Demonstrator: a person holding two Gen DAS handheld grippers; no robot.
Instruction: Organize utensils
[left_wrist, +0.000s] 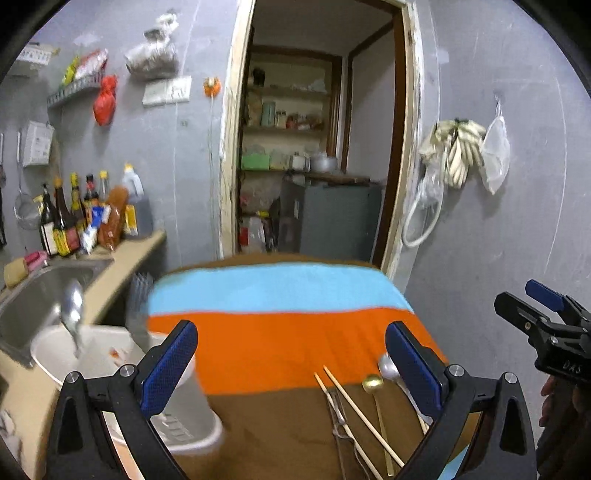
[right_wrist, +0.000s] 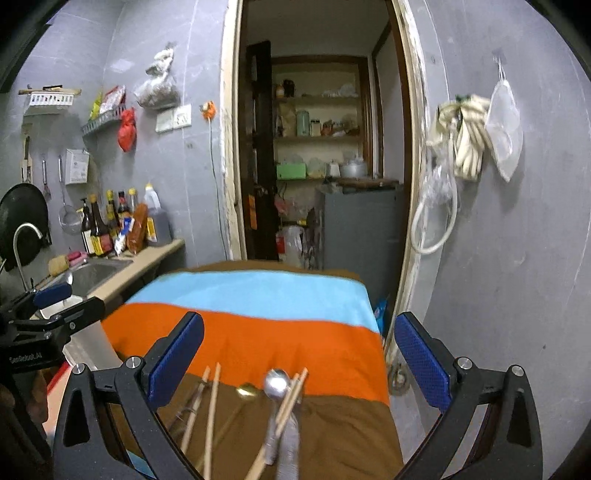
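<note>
A table under a brown, blue and orange striped cloth (left_wrist: 280, 332) carries loose utensils. In the left wrist view, two chopsticks (left_wrist: 354, 402), a gold spoon (left_wrist: 372, 382), a silver spoon (left_wrist: 388, 365) and a thin metal fork (left_wrist: 341, 424) lie by my right finger. My left gripper (left_wrist: 291, 369) is open and empty above the cloth. A white holder (left_wrist: 177, 413) at the table's left edge contains a blurred spoon (left_wrist: 74, 314). My right gripper (right_wrist: 299, 358) is open over chopsticks (right_wrist: 211, 406), the gold spoon (right_wrist: 246, 391) and the silver spoon (right_wrist: 276, 382).
A steel sink (left_wrist: 44, 291) and a counter with sauce bottles (left_wrist: 74, 218) lie to the left. Behind the table a doorway (left_wrist: 314, 147) opens onto shelves. Gloves and bags (left_wrist: 461, 155) hang on the right wall. The other gripper (left_wrist: 546, 321) shows at the right edge.
</note>
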